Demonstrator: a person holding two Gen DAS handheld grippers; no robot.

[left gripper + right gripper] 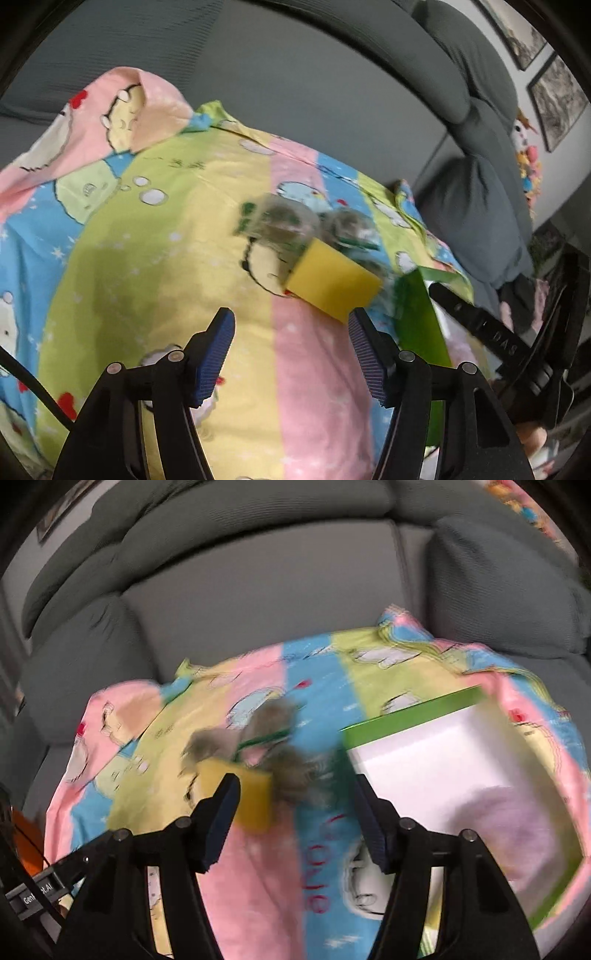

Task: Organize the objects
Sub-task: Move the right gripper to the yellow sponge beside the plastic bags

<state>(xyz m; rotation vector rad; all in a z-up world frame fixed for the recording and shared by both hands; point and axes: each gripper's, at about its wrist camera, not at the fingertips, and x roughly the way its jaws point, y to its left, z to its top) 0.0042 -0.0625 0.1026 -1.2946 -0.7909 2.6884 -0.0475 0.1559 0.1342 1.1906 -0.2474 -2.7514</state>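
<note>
Fingers (218, 332) of both grippers apart, empty; yellow sponge (332, 286) on sheet (184, 221).

Each camera sat just behind its own gripper's two fingers and looked forward and downward along them, close over a cartoon-print sheet (177, 229) spread on a grey sofa (295, 74). The left wrist view faced the sofa back with framed pictures (554, 103) at its far right edge. The right wrist view faced the same cushions more squarely. Both views shared the sheet, a yellow sponge (332, 288) beside blurred steel scourers (284, 218), and a green-rimmed white box (443, 768), which the left view caught only at its right side.
</note>
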